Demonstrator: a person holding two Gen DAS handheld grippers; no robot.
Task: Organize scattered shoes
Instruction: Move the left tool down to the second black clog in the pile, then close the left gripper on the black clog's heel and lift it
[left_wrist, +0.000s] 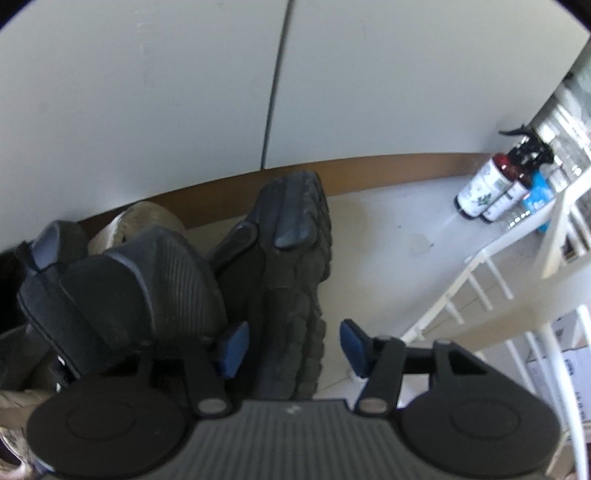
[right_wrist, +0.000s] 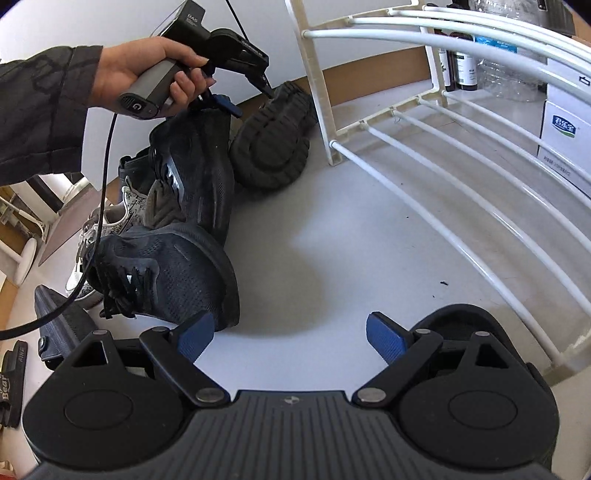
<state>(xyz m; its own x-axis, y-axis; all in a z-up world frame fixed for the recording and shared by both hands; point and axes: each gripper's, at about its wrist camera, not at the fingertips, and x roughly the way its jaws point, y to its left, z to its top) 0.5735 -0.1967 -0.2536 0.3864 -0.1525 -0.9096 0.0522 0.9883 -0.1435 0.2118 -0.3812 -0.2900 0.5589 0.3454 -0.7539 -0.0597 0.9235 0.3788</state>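
— Black, chunky-treaded rubber sole (left_wrist: 295, 236): that is what fills the left wrist view. The dark shoe it belongs to lies on its side on the pale floor (left_wrist: 399, 236), toe toward the brown baseboard (left_wrist: 388, 166).

— And the left claw (left_wrist: 293, 345)?

— Its blue pads straddle that sole, the left pad (left_wrist: 232, 349) close against it, the right one clear of it with floor showing between (so no pinch). Just left leans a dark mesh trainer (left_wrist: 147, 280).

— The right wrist view?

— The right claw (right_wrist: 290, 338) is spread wide over bare floor, nothing between its pads. A second dark mesh trainer with black laces (right_wrist: 173, 273) lies beside its left pad. Farther back, a hand (right_wrist: 147, 74) holds the left claw over the shoe pile by the wall; the white wire shoe rack (right_wrist: 461, 155) stands to the right.
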